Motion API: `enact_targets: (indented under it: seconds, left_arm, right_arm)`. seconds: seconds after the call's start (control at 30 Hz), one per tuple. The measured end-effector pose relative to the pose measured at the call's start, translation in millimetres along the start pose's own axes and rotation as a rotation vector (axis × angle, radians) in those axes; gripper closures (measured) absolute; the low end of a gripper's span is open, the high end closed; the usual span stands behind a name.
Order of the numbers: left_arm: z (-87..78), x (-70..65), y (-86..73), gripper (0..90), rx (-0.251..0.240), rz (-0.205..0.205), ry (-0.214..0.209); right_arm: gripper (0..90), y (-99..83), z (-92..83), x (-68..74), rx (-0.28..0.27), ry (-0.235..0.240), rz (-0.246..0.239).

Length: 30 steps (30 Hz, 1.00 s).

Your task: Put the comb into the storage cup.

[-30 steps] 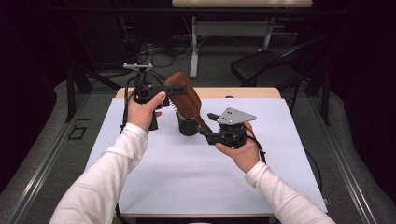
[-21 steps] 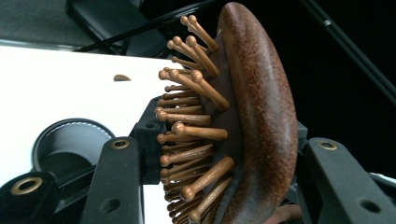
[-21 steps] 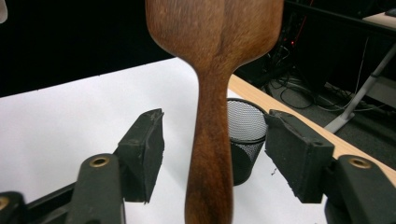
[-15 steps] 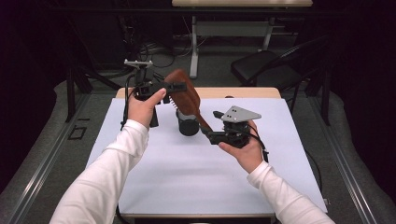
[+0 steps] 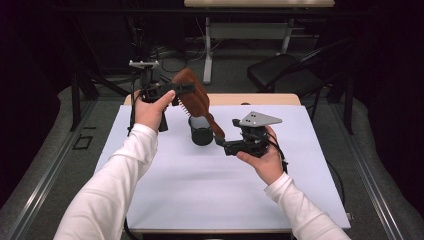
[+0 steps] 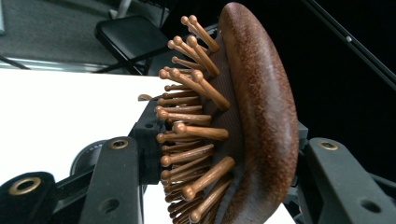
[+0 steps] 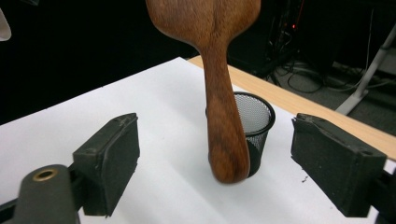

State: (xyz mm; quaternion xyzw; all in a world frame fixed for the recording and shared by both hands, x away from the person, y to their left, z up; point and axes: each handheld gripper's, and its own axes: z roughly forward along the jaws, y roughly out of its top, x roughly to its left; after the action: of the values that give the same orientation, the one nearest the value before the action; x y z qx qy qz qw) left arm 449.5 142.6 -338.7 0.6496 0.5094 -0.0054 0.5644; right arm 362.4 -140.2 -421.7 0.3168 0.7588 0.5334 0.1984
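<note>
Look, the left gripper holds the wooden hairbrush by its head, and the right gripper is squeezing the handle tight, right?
Not quite. The left gripper does hold the hairbrush by its head, but the right gripper isn't squeezing: its jaws have just been opening and stand apart from the handle, as the right gripper view shows.

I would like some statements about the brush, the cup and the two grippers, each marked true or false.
1. The left gripper is shut on the brush head. True.
2. The right gripper clamps the brush handle. False: its jaws have just been opening and stand apart from the handle between them.
3. The cup lies on its side. False: it stands upright on the white sheet.
4. The brush is wooden with pin bristles. True.
</note>
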Motion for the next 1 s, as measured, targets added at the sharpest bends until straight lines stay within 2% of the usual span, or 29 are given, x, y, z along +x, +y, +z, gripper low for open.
enact_targets:
  seconds: [0.23, 0.43, 0.57, 0.7, 0.87, 1.0]
  left_arm:
    - [0.0, 3.1, 2.1, 50.0, -0.03, 0.008, 0.045]
    - [1.0, 5.4, 4.8, 50.0, -0.038, 0.009, 0.049]
    - [2.1, 5.3, 7.0, 50.0, -0.041, 0.021, 0.07]
    - [1.8, 4.9, 9.1, 49.9, -0.05, 0.023, 0.083]
    - [-0.3, 4.4, 12.5, 49.8, -0.07, 0.041, 0.106]
    - [-3.3, 4.8, 14.7, 49.7, -0.089, 0.042, 0.118]
  right_arm:
    - [14.6, -2.2, -3.2, -5.7, 0.023, 0.013, 0.04]
    - [13.8, -2.5, -7.1, -9.4, 0.012, -0.014, 0.063]
    - [6.7, -1.7, -9.2, -8.6, 0.002, -0.037, 0.057]
    - [0.0, -1.9, -10.4, -7.7, 0.013, -0.032, 0.059]
    - [0.0, -3.2, -12.7, -6.0, 0.019, -0.053, 0.077]
    - [0.0, -5.2, -14.7, -6.3, 0.014, -0.05, 0.089]
